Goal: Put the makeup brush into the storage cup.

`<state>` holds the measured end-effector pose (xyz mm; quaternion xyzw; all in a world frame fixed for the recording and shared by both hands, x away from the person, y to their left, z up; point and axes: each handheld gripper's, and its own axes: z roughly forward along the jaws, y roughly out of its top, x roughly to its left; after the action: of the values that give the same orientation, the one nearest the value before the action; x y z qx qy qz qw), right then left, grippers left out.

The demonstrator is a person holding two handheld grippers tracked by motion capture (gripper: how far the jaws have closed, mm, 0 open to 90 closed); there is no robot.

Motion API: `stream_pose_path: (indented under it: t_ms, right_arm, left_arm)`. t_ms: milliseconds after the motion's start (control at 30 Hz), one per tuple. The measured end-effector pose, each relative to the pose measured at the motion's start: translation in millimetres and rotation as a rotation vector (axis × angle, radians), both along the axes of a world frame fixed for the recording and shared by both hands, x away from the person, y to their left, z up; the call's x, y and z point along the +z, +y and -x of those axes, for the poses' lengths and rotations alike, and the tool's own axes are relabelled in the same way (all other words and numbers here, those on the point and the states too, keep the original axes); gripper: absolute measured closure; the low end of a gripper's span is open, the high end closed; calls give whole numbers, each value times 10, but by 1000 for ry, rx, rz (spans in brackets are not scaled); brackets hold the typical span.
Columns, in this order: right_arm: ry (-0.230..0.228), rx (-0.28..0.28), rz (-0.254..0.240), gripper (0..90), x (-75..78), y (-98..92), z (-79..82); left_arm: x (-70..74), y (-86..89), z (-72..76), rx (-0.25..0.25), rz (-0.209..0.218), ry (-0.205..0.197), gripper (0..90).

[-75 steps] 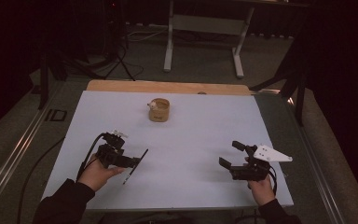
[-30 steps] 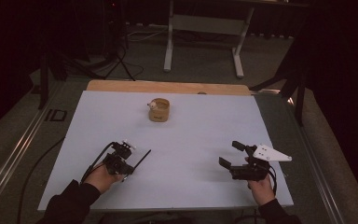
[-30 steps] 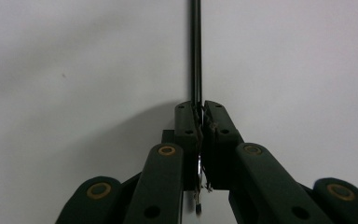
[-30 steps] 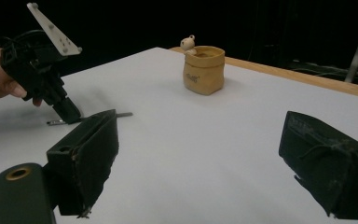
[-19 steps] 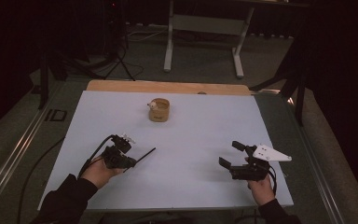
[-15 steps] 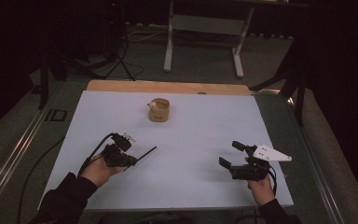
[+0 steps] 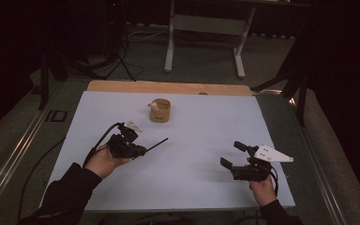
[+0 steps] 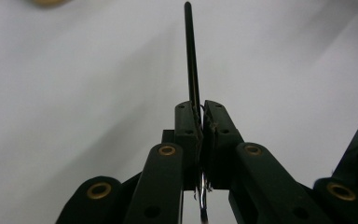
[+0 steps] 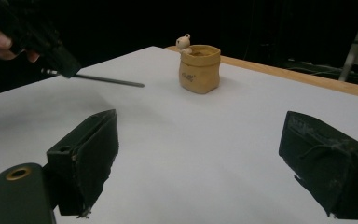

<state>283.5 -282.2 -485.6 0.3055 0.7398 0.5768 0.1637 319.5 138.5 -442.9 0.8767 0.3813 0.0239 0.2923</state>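
your left gripper (image 7: 138, 151) was clenched on a thin black rod (image 7: 157, 143) whose long axis pointed far-right toward the tan pot (image 7: 160, 110), nearer this hand, while your right gripper (image 7: 233, 156) stood released, well apart.

Dark studio: tripod (image 7: 117, 51), white tabletop (image 7: 201, 122)

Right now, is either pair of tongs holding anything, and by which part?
The left tongs pinch a thin black rod near one end; the right tongs are open, holding nothing.

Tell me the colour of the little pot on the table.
The pot is tan, like a paper sack; the right gripper view shows it best.
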Motion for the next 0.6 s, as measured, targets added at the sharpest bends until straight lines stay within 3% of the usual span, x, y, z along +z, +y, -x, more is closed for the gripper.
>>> stream_pose_path:
  t_ms: [133, 233, 267, 367, 400, 433, 500, 600]
  right_arm:
    - [-4, 0, 3, 116, 8, 4, 6]
    - [-1, 8, -1, 124, 23, 5, -2]
    - [-3, 7, 5, 126, 37, 8, -3]
    - [-2, 8, 8, 126, 68, 12, 3]
    - [16, 1, 30, 129, 116, 24, 8]
    - [29, 9, 20, 128, 135, 29, 0]
    - [23, -9, 33, 126, 179, 70, -12]
    - [-11, 8, 72, 110, 250, 140, -24]
  left_arm:
    - [42, -90, -21, -42, -11, -18, 864]
    - [47, -132, -30, -58, -4, -10, 864]
    - [50, -170, -43, -88, -14, -4, 864]
    - [50, -186, -51, -87, -6, 3, 864]
    - [59, -232, -56, -110, -24, -4, 864]
    - [63, -251, -67, -121, -25, 7, 864]
    - [88, -327, -85, -155, -33, 6, 864]
    - [112, -393, -116, -171, -39, 12, 864]
